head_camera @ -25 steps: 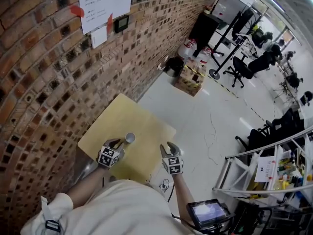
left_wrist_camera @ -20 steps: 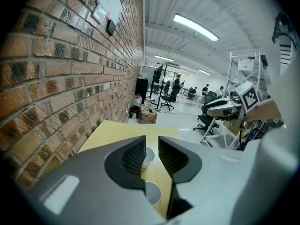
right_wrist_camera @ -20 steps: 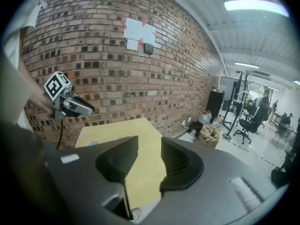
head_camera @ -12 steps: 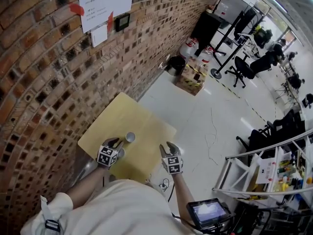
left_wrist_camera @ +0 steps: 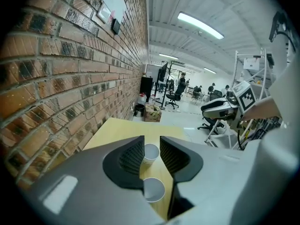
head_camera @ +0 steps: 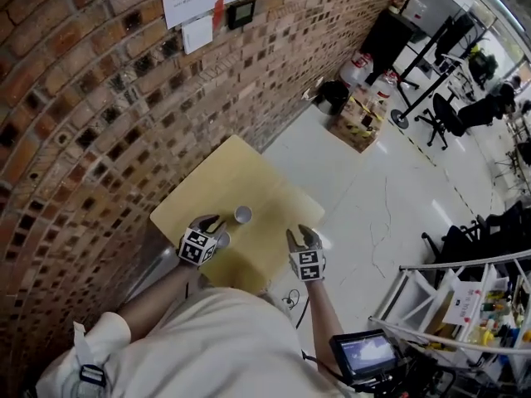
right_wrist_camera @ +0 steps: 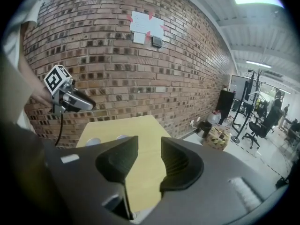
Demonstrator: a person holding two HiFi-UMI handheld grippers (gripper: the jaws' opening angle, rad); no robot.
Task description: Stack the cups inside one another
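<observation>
Two white paper cups stand on the small yellow table [head_camera: 224,181]. The far cup [head_camera: 242,214] stands alone toward the table's middle. The near cup [head_camera: 223,240] is right beside my left gripper [head_camera: 211,229]. In the left gripper view the far cup [left_wrist_camera: 151,153] shows just beyond the tips of my left gripper [left_wrist_camera: 152,143]. The near cup [left_wrist_camera: 153,190] shows low in the gap between the jaws, with no pad seen pressing on it. My right gripper [head_camera: 304,235] hangs open and empty over the table's near right edge. From the right gripper [right_wrist_camera: 150,146], both cup rims [right_wrist_camera: 93,141] peek over its left jaw.
A brick wall [head_camera: 91,123] runs along the table's left and far side. White floor [head_camera: 365,197] lies to the right, with a black bin [head_camera: 334,96] and a cardboard box [head_camera: 362,128] by the wall. A metal rack [head_camera: 431,297] stands at the lower right.
The head view has swung, so everything sits higher and further right in it. My right gripper has dipped slightly toward the table. Both cups and the left gripper stay where they were.
</observation>
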